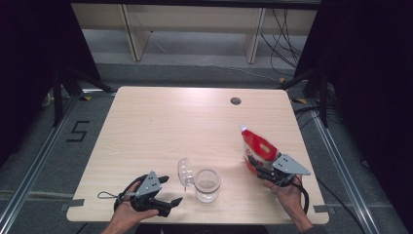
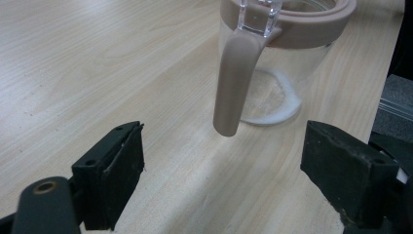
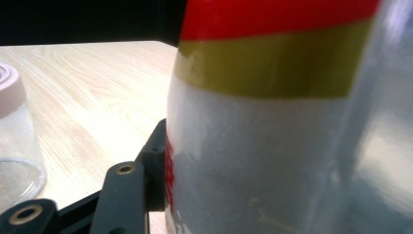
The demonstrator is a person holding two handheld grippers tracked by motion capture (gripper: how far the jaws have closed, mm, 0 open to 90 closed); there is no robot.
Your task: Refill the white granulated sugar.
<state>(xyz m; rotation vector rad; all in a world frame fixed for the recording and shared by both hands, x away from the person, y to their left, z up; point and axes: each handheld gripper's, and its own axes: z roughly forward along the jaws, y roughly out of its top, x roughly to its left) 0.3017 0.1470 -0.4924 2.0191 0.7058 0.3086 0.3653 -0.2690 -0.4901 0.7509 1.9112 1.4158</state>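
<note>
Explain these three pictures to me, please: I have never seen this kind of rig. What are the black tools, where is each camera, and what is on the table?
A person sits at a wooden table and holds a hand tool with two black jaws in each hand. The high view looks down from above. The other two pictures come from cameras riding on the tools, looking along their jaws. The left gripper has its jaws apart with nothing between them, pointing at a clear glass jar; its lid is swung open. The left gripper view shows the jar's beige rim and clasp close up. The right gripper has a red and white pouch between its jaws, seen large and blurred in the right gripper view.
</note>
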